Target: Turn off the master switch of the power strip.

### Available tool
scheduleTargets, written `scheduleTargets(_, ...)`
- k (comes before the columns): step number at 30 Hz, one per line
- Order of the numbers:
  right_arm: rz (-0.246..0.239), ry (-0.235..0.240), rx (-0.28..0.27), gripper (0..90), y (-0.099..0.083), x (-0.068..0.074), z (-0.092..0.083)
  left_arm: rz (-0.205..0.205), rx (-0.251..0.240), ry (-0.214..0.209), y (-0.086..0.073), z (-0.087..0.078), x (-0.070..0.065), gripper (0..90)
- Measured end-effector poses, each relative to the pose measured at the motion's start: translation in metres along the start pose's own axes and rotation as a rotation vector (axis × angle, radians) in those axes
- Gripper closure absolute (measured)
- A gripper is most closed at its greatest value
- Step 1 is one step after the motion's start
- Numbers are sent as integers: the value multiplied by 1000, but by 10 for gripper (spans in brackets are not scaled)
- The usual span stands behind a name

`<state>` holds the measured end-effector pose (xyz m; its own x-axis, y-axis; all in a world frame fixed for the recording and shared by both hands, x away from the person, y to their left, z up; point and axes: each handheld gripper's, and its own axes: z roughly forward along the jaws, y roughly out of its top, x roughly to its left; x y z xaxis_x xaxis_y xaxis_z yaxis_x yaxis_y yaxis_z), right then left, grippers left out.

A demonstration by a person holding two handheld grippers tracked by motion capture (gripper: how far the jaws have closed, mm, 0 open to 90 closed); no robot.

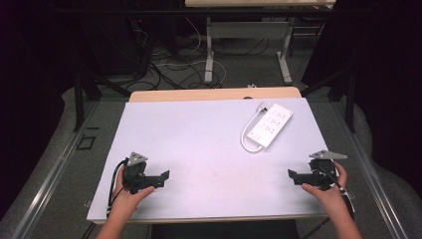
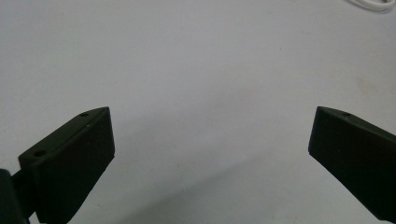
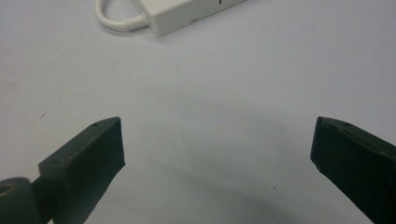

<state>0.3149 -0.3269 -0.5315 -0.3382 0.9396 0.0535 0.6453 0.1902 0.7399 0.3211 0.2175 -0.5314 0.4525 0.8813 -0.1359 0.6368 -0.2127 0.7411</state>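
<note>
High view overhead; tongs views close, sharing table (image 1: 199,149).

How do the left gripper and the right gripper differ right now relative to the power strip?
The right gripper sits nearer the white power strip; the left gripper is farther off across the table. The right gripper view shows the strip's end and looped cord; the left gripper view catches just a cord sliver. Both are open and empty.
</note>
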Motion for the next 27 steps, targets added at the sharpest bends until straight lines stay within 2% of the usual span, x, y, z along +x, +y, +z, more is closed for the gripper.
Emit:
scheduleTargets(1, 6, 9, 5, 18, 0, 1, -1, 2, 11, -6, 1, -1, 1, 3)
scheduleTargets(5, 11, 28, 2, 4, 1, 5, -1, -7, -19, 3, 1, 1, 1, 4)
scheduleTargets(7, 10, 43, 2, 0, 0, 6, 0, 9, -4, -4, 1, 0, 1, 4)
scheduleTargets(11, -9, 37, 6, 0, 0, 7, 2, 16, -6, 0, -2, 1, -1, 4)
scheduleTargets(14, -25, 22, -1, 0, 1, 9, 3, 59, 18, 12, -2, -2, -1, 4)
scheduleTargets(17, -43, 23, -1, 0, 6, 13, 2, 42, 3, 16, -3, -1, -2, 4)
scheduleTargets(19, -44, 26, -7, 0, 8, 13, 1, 47, 4, 23, -2, -2, -1, 4)
scheduleTargets(21, -45, 28, -13, 0, 12, 14, -1, 29, -4, 19, -2, -2, -1, 4)
scheduleTargets(24, -55, 32, 6, 0, 16, 17, -2, 16, -10, 26, -3, -4, 0, 4)
scheduleTargets(25, -68, 29, 15, 0, 19, 18, -3, 13, -26, 28, -3, -3, 0, 4)
scheduleTargets(27, -68, 28, 21, 0, 21, 18, -5, 4, -18, 21, -3, -4, 1, 3)
